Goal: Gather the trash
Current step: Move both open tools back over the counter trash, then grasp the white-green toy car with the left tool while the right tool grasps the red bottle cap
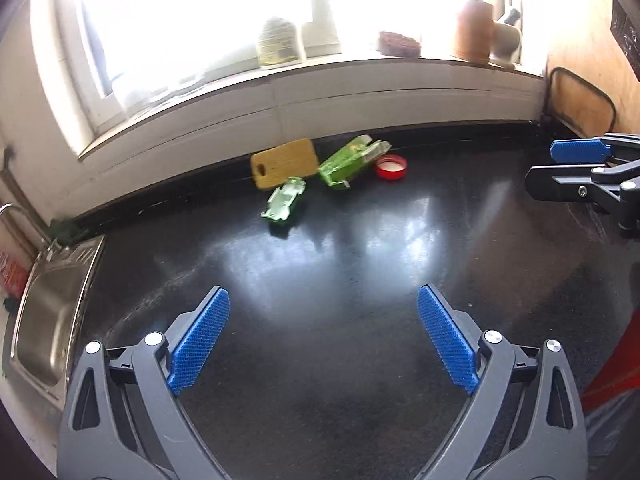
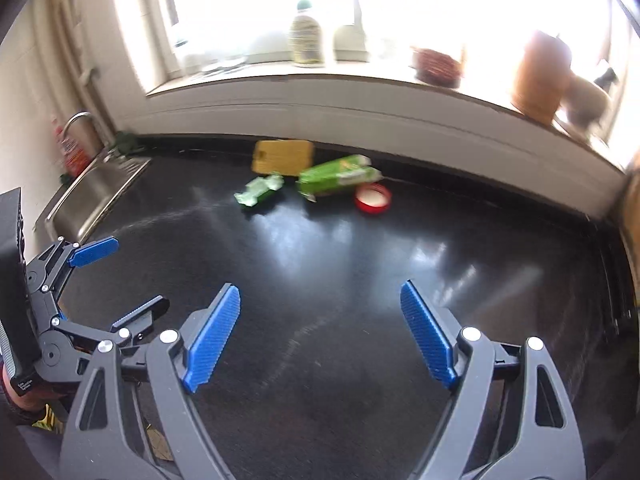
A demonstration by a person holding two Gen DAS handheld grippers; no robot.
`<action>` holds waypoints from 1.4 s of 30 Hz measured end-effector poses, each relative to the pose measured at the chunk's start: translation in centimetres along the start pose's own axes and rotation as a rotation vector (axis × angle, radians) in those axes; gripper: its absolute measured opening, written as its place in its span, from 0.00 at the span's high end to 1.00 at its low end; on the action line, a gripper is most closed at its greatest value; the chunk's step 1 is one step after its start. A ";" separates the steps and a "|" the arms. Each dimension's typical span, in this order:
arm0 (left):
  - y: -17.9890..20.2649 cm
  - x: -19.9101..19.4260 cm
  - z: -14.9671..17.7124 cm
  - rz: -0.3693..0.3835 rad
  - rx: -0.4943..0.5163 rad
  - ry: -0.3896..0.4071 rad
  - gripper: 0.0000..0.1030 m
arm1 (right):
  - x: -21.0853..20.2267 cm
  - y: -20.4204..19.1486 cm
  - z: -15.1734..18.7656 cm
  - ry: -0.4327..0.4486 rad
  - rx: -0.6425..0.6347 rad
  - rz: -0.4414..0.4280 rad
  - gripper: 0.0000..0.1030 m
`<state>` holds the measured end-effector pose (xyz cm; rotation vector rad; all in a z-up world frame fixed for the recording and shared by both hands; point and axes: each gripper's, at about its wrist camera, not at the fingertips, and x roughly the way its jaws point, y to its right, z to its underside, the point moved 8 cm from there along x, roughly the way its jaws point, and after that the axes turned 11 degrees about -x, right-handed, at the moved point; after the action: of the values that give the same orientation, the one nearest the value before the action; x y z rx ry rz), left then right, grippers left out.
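Trash lies at the back of the black counter (image 1: 320, 280): a green carton (image 1: 348, 162) (image 2: 338, 178) on its side, a small green-white wrapper (image 1: 285, 202) (image 2: 260, 193), and a red lid (image 1: 392, 167) (image 2: 373, 197). My left gripper (image 1: 323, 312) is open and empty, well short of them; it also shows in the right wrist view (image 2: 116, 276). My right gripper (image 2: 320, 308) is open and empty; it shows at the right edge of the left wrist view (image 1: 560, 166).
A yellow sponge-like board (image 1: 284, 162) leans on the back wall behind the trash. A steel sink (image 1: 48, 312) with a tap (image 2: 80, 118) is at the left. Bottles and jars (image 1: 280, 42) stand on the windowsill. A red bag (image 1: 612, 368) hangs at the right.
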<state>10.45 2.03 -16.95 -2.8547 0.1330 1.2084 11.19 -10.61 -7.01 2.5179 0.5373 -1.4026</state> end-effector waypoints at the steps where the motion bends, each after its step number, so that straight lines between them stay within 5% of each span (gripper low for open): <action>1: 0.9 0.2 -0.1 0.010 0.015 -0.005 0.10 | -0.3 1.1 0.9 -0.003 0.021 0.011 0.22; 6: 3.0 1.8 0.1 0.028 0.066 -0.036 0.10 | 0.0 3.4 2.3 -0.012 0.061 0.022 0.22; 18: -0.1 6.0 -0.9 -0.018 0.006 -0.091 0.10 | 4.0 4.3 -0.6 -0.031 0.051 -0.015 0.22; 33: -4.9 20.6 -4.0 -0.052 -0.042 -0.195 0.10 | 20.1 6.6 -4.1 -0.163 0.013 -0.020 0.22; 42: -7.1 25.5 -7.4 -0.015 -0.092 -0.172 0.10 | 27.1 8.2 -6.3 -0.187 -0.016 -0.019 0.22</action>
<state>34.08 6.98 -30.07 -2.8037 0.0507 1.4872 32.41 -10.15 -26.70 2.3429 0.5354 -1.6121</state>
